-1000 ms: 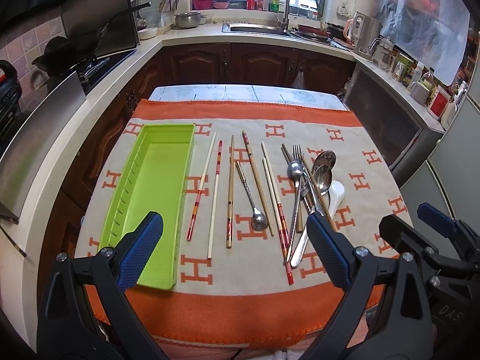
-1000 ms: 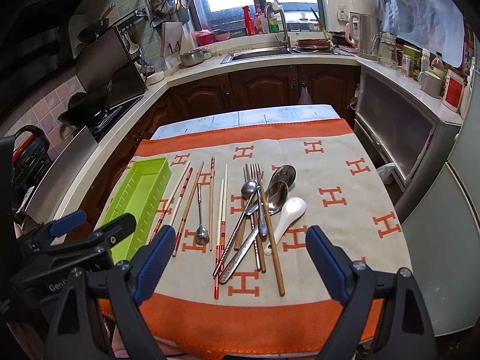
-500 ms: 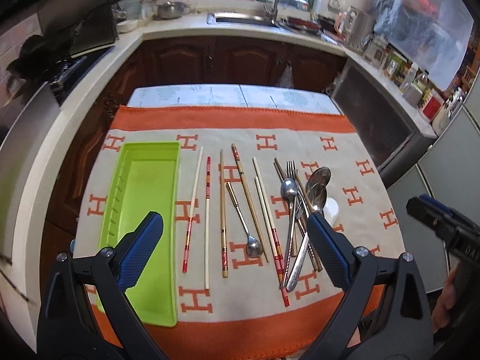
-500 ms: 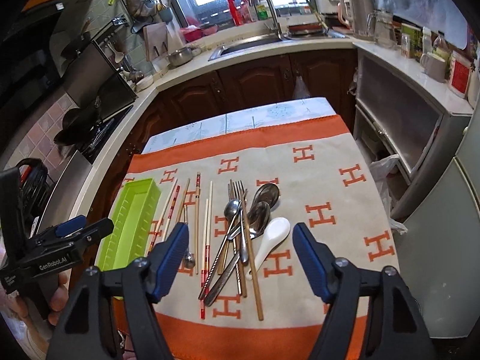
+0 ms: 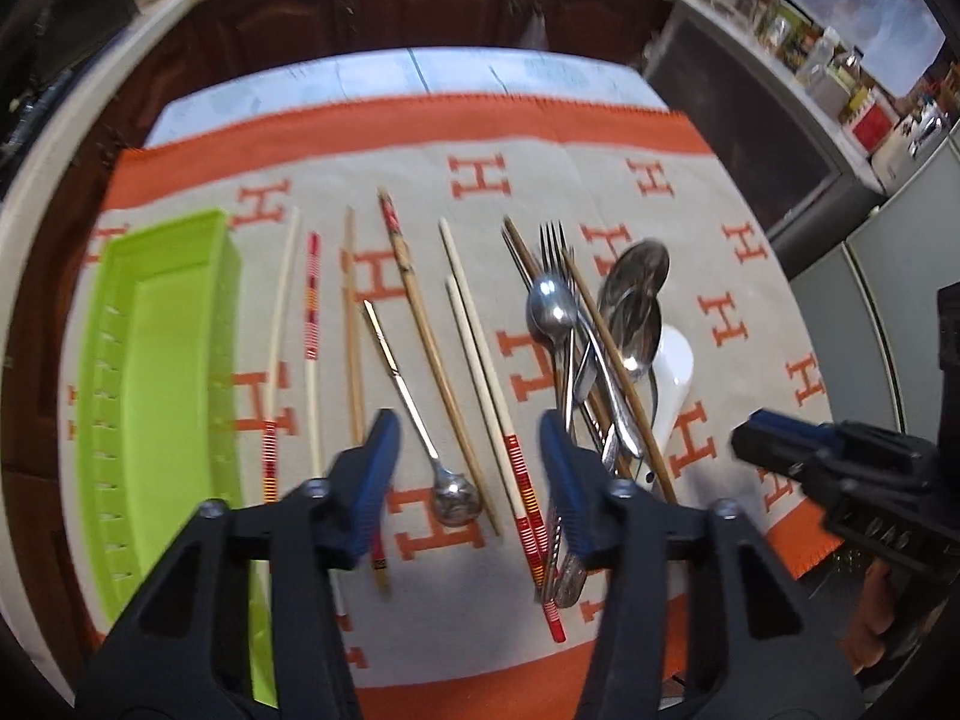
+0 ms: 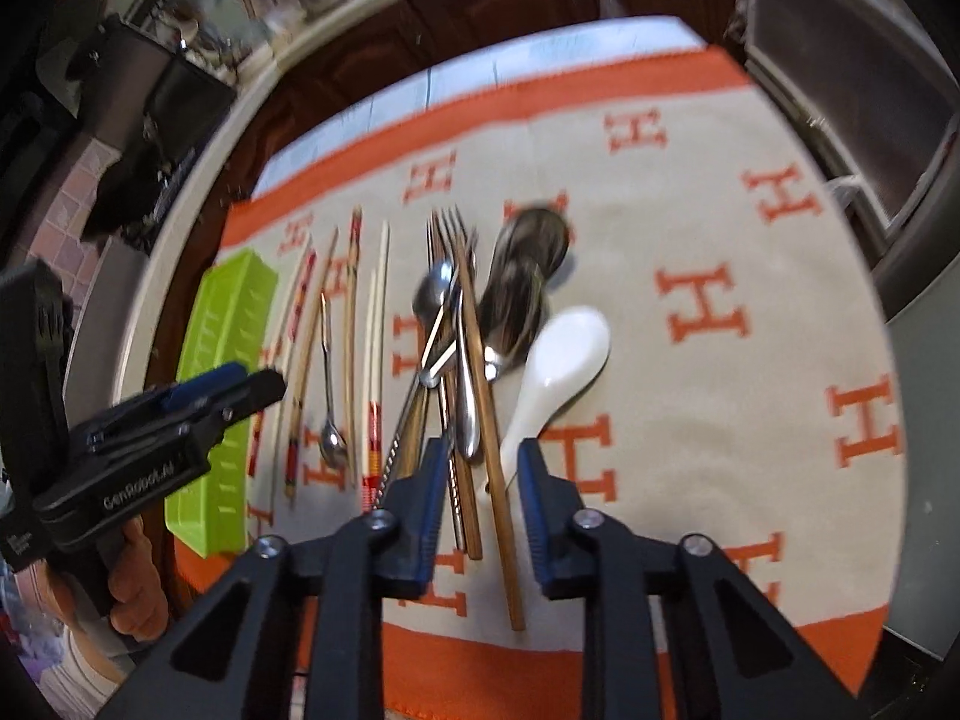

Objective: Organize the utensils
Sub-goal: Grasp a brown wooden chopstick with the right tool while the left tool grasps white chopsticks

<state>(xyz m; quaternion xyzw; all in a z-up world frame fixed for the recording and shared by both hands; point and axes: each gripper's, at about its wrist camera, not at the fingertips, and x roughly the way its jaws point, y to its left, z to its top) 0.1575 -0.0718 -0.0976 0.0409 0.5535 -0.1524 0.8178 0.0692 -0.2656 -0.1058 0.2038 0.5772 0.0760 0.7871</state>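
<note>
1. Utensils: a loose pile of forks (image 5: 553, 252), metal spoons (image 5: 637, 324) and brown chopsticks (image 6: 487, 420) lies right of centre on the cloth, overlapping one another.
2. White spoon (image 6: 564, 354): at the pile's right edge, handle toward me.
3. Single chopsticks, pale and red-banded (image 5: 521, 480), plus a long thin spoon (image 5: 420, 414): laid in rough parallel between the pile and the tray.
4. Green tray (image 5: 162, 348): at the cloth's left side, nothing in it.
5. My right gripper (image 6: 483, 486): released, jaws apart, holding nothing, low over the near ends of the pile.
6. My left gripper (image 5: 467, 480): released, jaws wide, empty, above the long thin spoon's bowl.
7. Cloth (image 6: 720, 228): beige with orange H marks and an orange border, covering the table.
</note>
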